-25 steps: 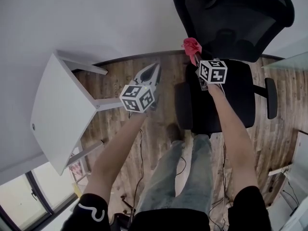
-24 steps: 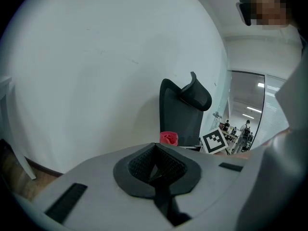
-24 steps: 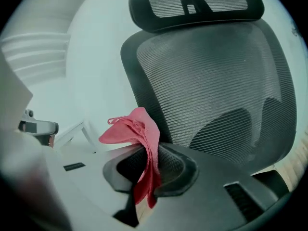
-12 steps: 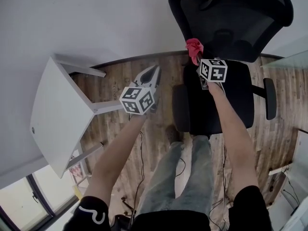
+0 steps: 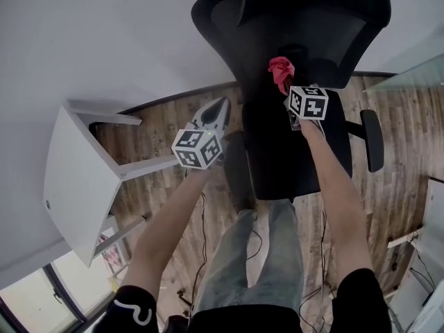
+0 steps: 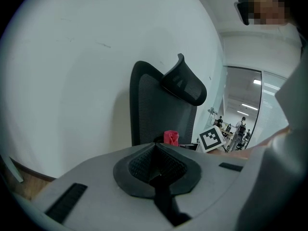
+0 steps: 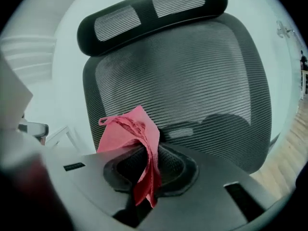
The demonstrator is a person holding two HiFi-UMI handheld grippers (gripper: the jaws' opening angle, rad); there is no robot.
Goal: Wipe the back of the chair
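Observation:
The black mesh office chair [image 5: 305, 19] stands against the white wall, its seat [image 5: 291, 151] facing me. My right gripper [image 5: 283, 83] is shut on a crumpled red cloth [image 5: 281, 70], held above the seat in front of the lower chair back. In the right gripper view the cloth [image 7: 132, 138] hangs from the jaws, with the mesh back [image 7: 192, 81] and headrest [image 7: 154, 8] filling the picture just beyond; I cannot tell whether cloth and mesh touch. My left gripper [image 5: 219, 108] hovers left of the chair, shut and empty. From the left gripper view the chair back [image 6: 154, 109] shows edge-on.
A white table [image 5: 83, 179] stands to the left on the wooden floor [image 5: 180, 116]. The chair's armrests [image 5: 373, 141] jut out on both sides of the seat. The person's legs [image 5: 257, 255] stand just before the seat. Cables lie on the floor near the feet.
The chair now sits larger and further left in the head view, its back closer under the red cloth. Both grippers keep nearly the same places in the picture.

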